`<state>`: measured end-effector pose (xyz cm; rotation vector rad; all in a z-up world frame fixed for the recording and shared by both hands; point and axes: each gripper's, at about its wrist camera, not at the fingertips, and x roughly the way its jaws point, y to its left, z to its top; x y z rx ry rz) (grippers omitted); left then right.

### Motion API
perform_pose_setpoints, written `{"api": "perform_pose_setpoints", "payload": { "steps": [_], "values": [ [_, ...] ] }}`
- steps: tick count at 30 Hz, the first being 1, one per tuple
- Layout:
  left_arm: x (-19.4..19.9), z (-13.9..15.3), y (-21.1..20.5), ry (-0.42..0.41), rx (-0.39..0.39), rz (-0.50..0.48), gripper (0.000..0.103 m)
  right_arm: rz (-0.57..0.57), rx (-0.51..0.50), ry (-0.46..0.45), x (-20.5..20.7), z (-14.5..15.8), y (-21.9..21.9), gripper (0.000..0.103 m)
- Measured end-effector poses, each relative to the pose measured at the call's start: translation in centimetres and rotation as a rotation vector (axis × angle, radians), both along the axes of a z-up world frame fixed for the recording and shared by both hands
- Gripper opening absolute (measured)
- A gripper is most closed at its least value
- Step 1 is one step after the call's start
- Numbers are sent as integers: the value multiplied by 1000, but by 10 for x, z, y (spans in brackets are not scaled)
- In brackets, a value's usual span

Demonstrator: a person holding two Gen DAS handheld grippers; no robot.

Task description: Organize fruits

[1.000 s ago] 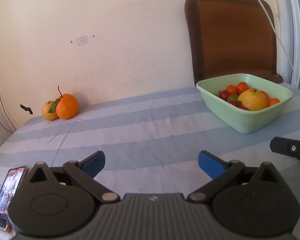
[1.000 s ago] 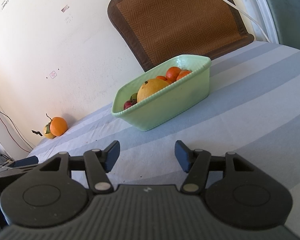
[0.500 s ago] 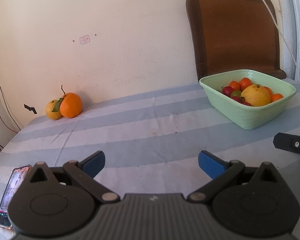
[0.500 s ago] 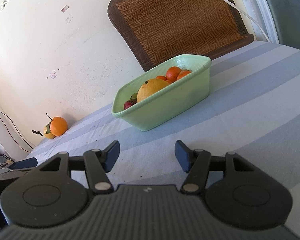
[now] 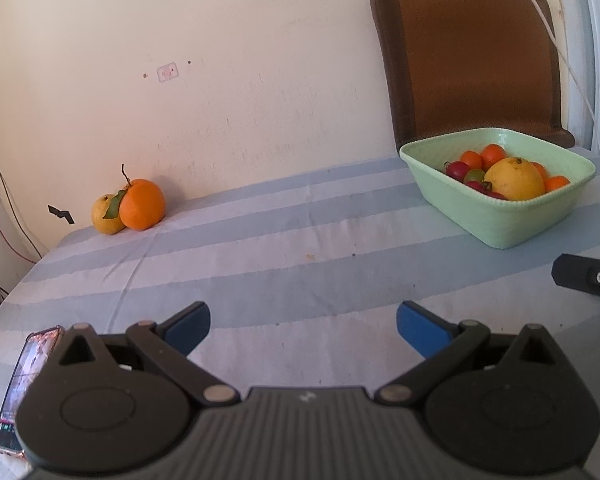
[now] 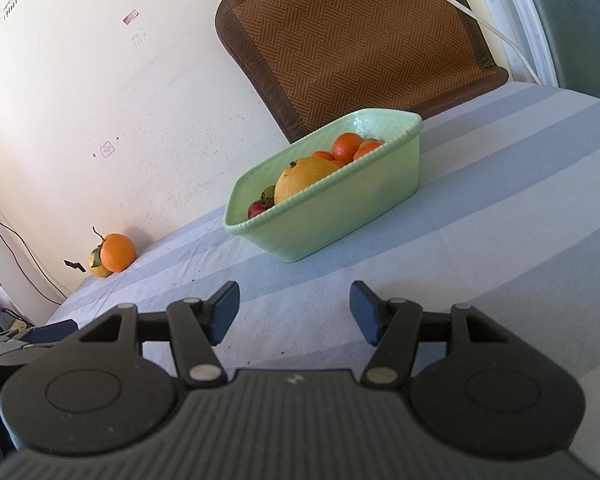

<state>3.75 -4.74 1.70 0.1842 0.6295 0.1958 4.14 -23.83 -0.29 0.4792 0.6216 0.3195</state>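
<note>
A pale green bowl [image 5: 504, 222] [image 6: 340, 204] stands at the table's far right, holding a large yellow fruit [image 5: 515, 179], small oranges and red and green fruits. By the wall at the far left an orange [image 5: 142, 205] [image 6: 117, 252] leans against a yellow fruit [image 5: 105, 220]. My left gripper [image 5: 303, 326] hovers over the striped cloth, open and empty, well short of both. Nothing lies between the fingers of my right gripper [image 6: 294, 310], which is open a short way before the bowl.
A phone [image 5: 24, 384] lies at the near left edge of the table [image 5: 300, 248]. A brown woven cushion [image 5: 468, 60] leans on the wall behind the bowl, with a white cable across it. Part of the other gripper [image 5: 588, 278] shows at the right.
The left wrist view has shifted a little: bowl, orange and phone sit slightly further right and lower than a second ago. The right wrist view is unchanged. Both grippers stay open.
</note>
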Motion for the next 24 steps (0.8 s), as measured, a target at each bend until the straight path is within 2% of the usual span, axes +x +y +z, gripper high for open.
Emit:
{"api": "perform_pose_setpoints", "payload": {
  "steps": [24],
  "values": [
    [4,-5,1,45,-22,-2,103,8,-3,-9,-1,1,-1,64]
  ]
}}
